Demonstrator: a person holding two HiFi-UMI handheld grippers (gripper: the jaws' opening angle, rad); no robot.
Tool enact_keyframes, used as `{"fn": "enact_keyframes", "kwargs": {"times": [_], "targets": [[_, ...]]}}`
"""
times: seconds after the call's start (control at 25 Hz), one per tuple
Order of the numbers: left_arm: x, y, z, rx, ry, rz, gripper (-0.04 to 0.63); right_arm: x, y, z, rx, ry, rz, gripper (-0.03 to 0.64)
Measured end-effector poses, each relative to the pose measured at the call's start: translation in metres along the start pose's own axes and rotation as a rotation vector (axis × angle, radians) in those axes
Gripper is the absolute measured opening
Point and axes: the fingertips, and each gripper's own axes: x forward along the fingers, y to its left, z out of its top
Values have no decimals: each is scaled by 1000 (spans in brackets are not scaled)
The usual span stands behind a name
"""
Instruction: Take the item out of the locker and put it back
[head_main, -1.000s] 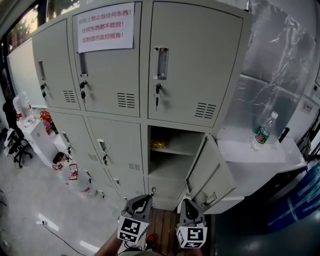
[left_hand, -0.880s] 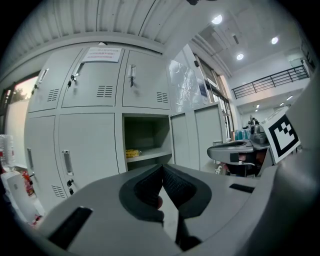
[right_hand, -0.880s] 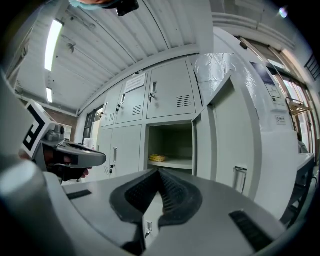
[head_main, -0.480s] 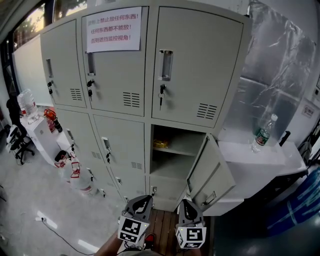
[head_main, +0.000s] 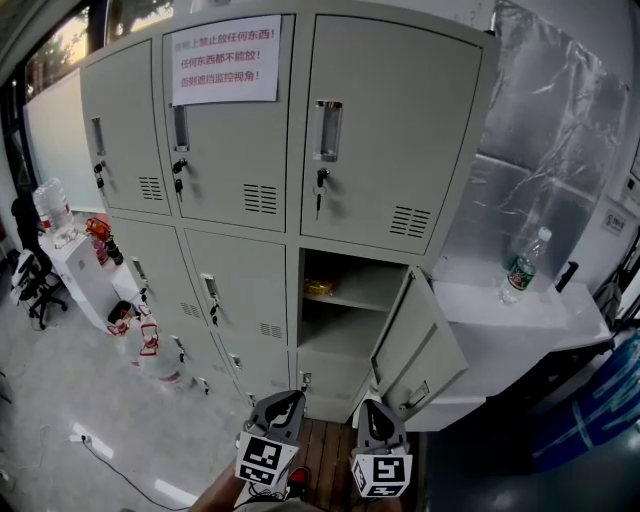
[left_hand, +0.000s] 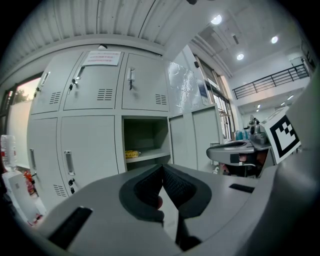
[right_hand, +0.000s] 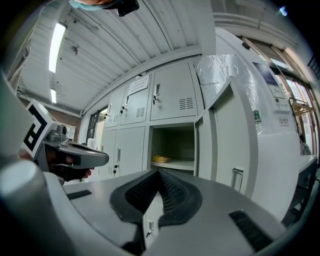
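Observation:
A grey bank of lockers (head_main: 380, 140) stands ahead. One lower compartment (head_main: 345, 300) is open, its door (head_main: 420, 345) swung out to the right. A small yellow item (head_main: 318, 288) lies on the shelf inside, toward the left; it also shows in the left gripper view (left_hand: 132, 154) and the right gripper view (right_hand: 160, 159). My left gripper (head_main: 287, 403) and right gripper (head_main: 373, 411) are held low and side by side, well short of the locker. Both are shut with nothing between their jaws (left_hand: 162, 170) (right_hand: 159, 174).
A white counter (head_main: 520, 310) at the right carries a clear water bottle (head_main: 522, 264). A paper notice (head_main: 225, 58) is taped to an upper locker door. At the left stand a white cabinet (head_main: 75, 265) and a large water jug (head_main: 52, 210). Brown flooring lies underfoot.
The head view has shifted slightly, so the lockers sit a little more to the right than a second ago. Both grippers have stayed in place and shut.

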Motion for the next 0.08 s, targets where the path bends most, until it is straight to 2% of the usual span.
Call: {"fn": "enact_keyframes", "kwargs": {"times": [0.08], "targets": [[0,-1,0,-1,-2,-1,23,-1,-1,-1,0,1,-2,17]]}}
